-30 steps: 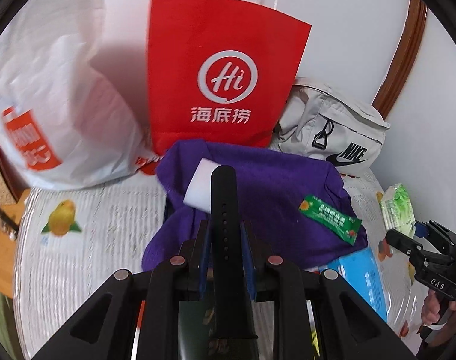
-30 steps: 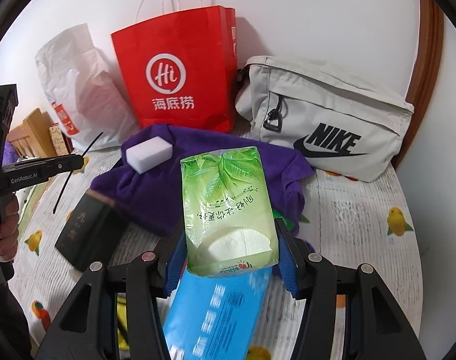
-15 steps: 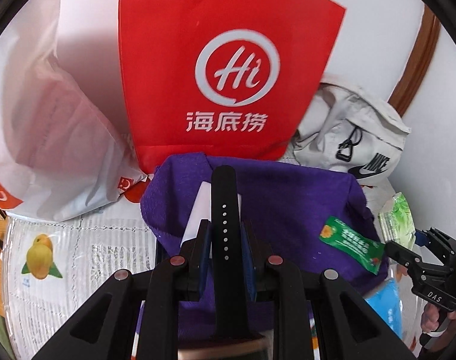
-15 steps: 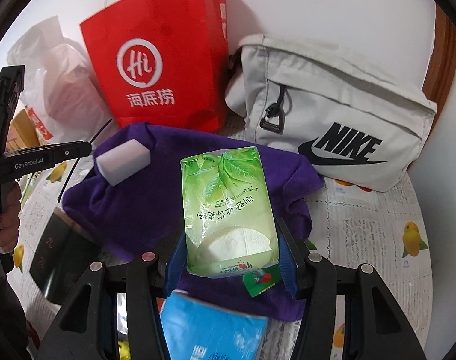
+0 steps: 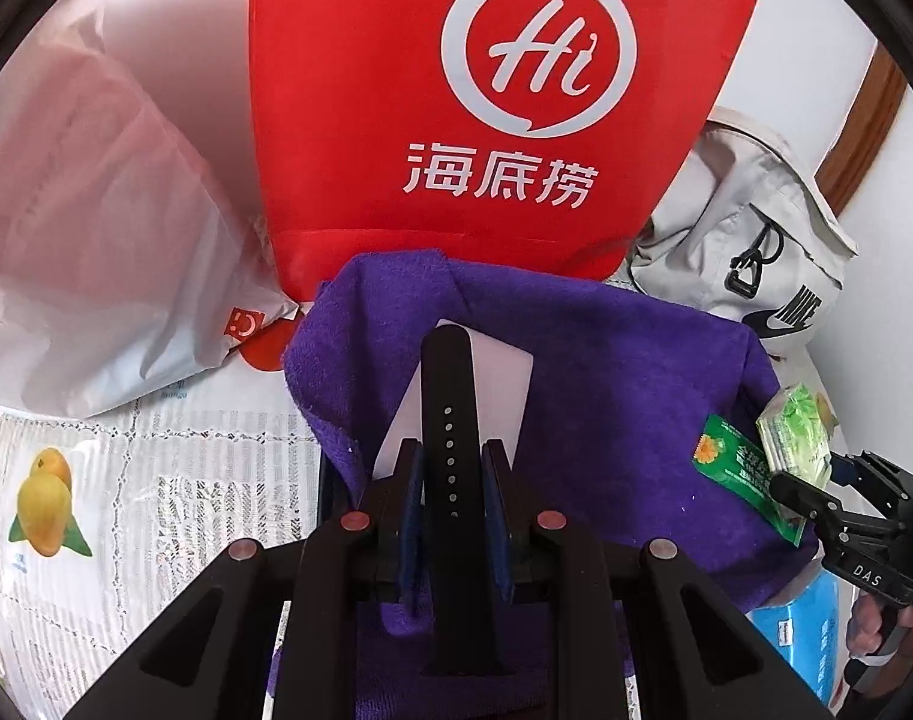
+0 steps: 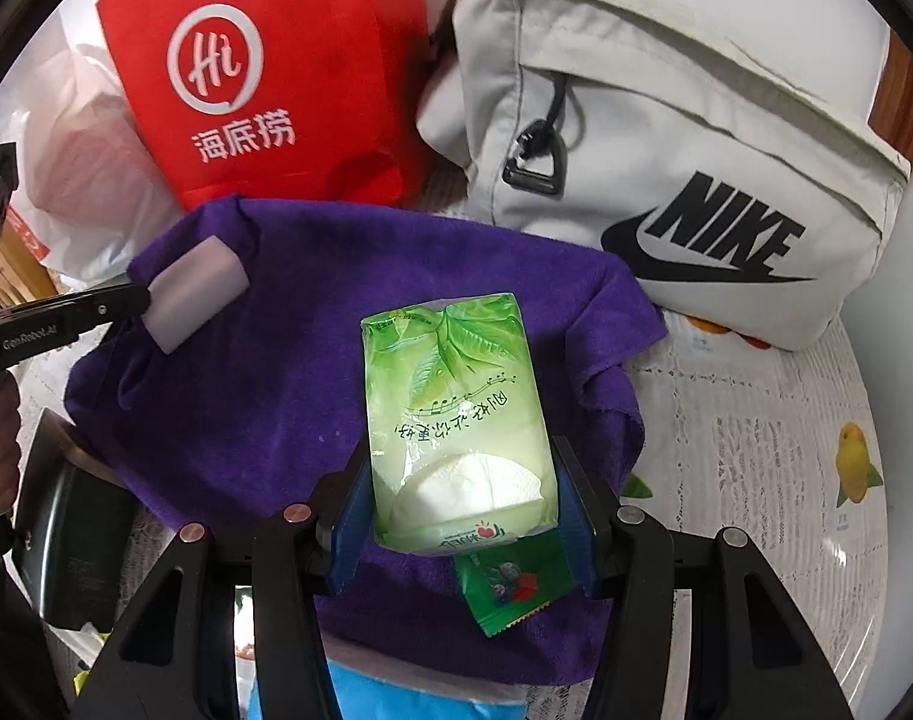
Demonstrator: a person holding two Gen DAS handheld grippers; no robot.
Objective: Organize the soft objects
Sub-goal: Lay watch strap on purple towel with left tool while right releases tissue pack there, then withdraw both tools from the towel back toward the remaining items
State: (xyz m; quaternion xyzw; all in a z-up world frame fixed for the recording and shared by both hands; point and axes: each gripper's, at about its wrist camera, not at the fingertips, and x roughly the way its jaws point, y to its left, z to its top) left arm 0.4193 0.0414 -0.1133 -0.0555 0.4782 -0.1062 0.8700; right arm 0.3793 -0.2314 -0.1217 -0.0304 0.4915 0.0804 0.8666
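While my left gripper (image 5: 450, 480) pinches a black strap (image 5: 450, 414) between nearly closed jaws, my right gripper (image 6: 462, 504) clamps a green tissue pack (image 6: 456, 414) in half-spread jaws. Both hang over the purple towel (image 6: 264, 396) on the table (image 6: 750, 456). A white sponge (image 6: 192, 294) lies on the towel's left part, a green sachet (image 6: 504, 588) on its near edge, a red bag (image 6: 264, 72) behind it.

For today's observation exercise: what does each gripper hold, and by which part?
Left gripper: black strap, clamped by its edges partway along. Right gripper: green tissue pack, gripped by its two sides near the opened end.
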